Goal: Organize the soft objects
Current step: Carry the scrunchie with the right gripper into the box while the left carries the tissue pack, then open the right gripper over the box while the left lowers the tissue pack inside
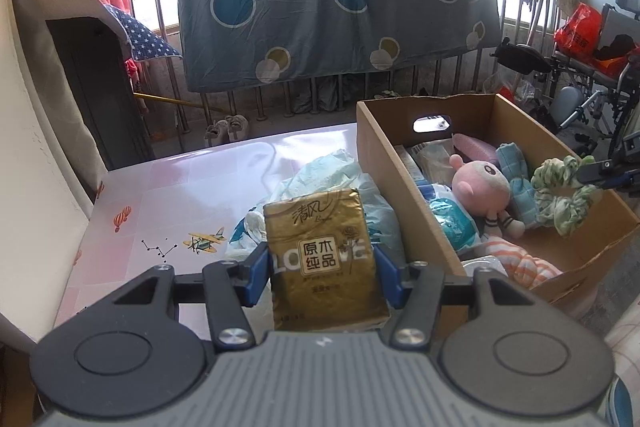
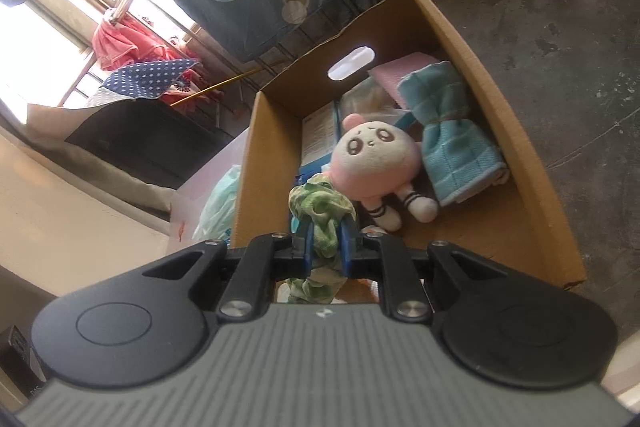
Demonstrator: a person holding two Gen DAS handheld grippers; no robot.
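The left gripper (image 1: 323, 269) clamps a gold tissue pack (image 1: 324, 259) between its blue pads, jaws partway closed on the pack's sides. The pack stands upright, glossy, with a dark label panel and printed characters on its face. It is held above the near part of the pink tabletop (image 1: 180, 179), just in front of a crumpled pale blue plastic bag (image 1: 340, 171) that lies against the outer wall of the cardboard box (image 1: 384, 147).

The right gripper (image 2: 326, 247) is closed tight on a green-and-white scrunchie (image 2: 320, 211), whose ruffled fabric bunches above and below the pads. It hangs over the near end of the open box.

Inside the box lie a pink plush doll (image 2: 376, 163) on its back, a folded teal towel (image 2: 452, 139) beside it against the far wall, a pink sponge-like block (image 2: 400, 67) at the back, and a striped orange cloth (image 1: 520, 259) at the near end. Behind, a blue quilt (image 1: 340, 15) with circles hangs over a railing.
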